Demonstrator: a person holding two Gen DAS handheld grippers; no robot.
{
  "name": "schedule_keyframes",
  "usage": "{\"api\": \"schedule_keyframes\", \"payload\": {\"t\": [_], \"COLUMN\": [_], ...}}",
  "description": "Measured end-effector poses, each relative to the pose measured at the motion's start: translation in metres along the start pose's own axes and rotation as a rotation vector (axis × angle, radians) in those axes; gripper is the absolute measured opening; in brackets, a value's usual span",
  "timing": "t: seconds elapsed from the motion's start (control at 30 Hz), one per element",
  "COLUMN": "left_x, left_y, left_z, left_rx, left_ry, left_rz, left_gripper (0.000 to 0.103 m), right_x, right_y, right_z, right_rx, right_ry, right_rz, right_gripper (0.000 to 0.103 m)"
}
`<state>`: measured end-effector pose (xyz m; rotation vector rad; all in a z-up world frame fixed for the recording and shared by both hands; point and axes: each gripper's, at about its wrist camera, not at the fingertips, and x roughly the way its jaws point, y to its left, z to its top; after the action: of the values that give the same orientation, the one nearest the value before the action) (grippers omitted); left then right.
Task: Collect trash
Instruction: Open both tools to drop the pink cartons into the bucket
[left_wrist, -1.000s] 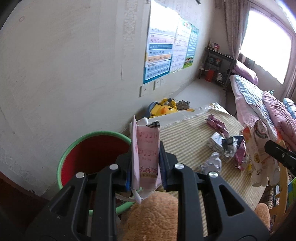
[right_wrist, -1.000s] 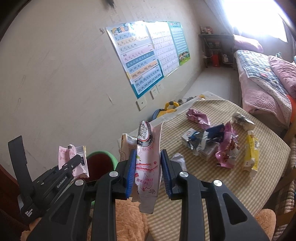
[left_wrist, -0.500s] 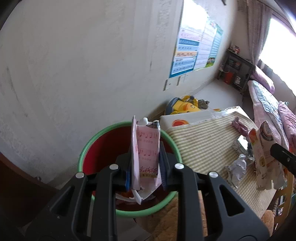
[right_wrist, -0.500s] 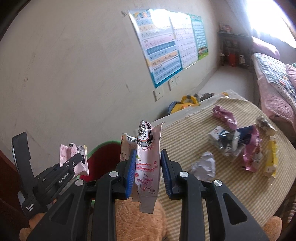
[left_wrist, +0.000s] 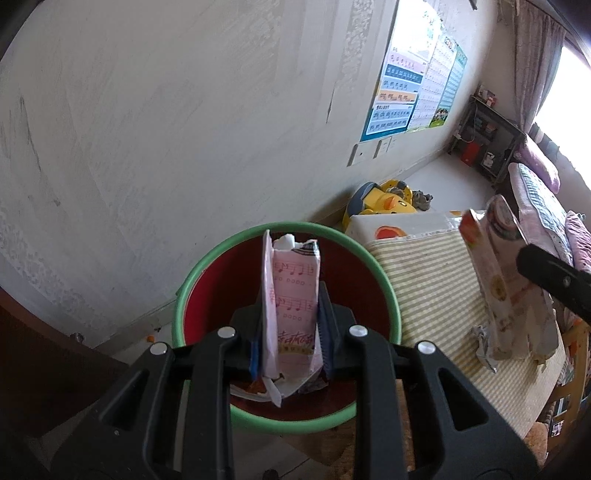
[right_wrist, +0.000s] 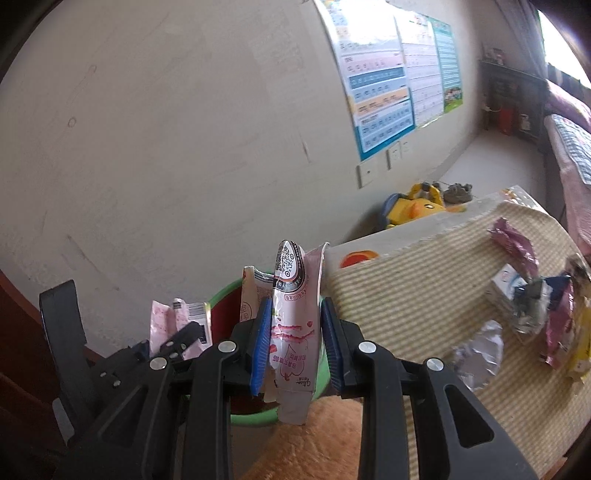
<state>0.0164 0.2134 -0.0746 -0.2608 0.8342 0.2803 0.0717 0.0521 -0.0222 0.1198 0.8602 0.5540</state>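
Left gripper clamps pink wrapper directly over green-rimmed bin. Right gripper pinches pink-white pouch beside bin, toward its table side. Both look light, limp, slick; grips sit mid-body, which seems right.

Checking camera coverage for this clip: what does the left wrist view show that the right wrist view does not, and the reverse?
Only the left wrist view shows the red inside of the green-rimmed bucket whole, directly under the left gripper clamping a pink music-note wrapper.

Only the right wrist view shows the heap of crumpled wrappers on the striped tablecloth.

Both show the bucket, both grippers, the right gripper clamping a pink QR-code wrapper, and the yellow duck toy.
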Motion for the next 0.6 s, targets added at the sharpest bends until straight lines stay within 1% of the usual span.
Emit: {"api": "schedule_keyframes", "payload": {"t": [0.13, 0.6], "left_x": [0.006, 0.022], "left_y": [0.006, 0.016], "left_z": [-0.002, -0.005], "left_rx": [-0.015, -0.043], "left_ry": [0.018, 0.061], "left_rz": [-0.004, -0.023], "left_gripper": [0.023, 0.023], "right_x": [0.011, 0.03], "right_y": [0.009, 0.011], "right_z": [0.0, 0.0], "right_rx": [-0.018, -0.017], "right_ry": [0.021, 0.055], "right_rz": [0.011, 0.013], "right_gripper": [0.026, 0.027]}}
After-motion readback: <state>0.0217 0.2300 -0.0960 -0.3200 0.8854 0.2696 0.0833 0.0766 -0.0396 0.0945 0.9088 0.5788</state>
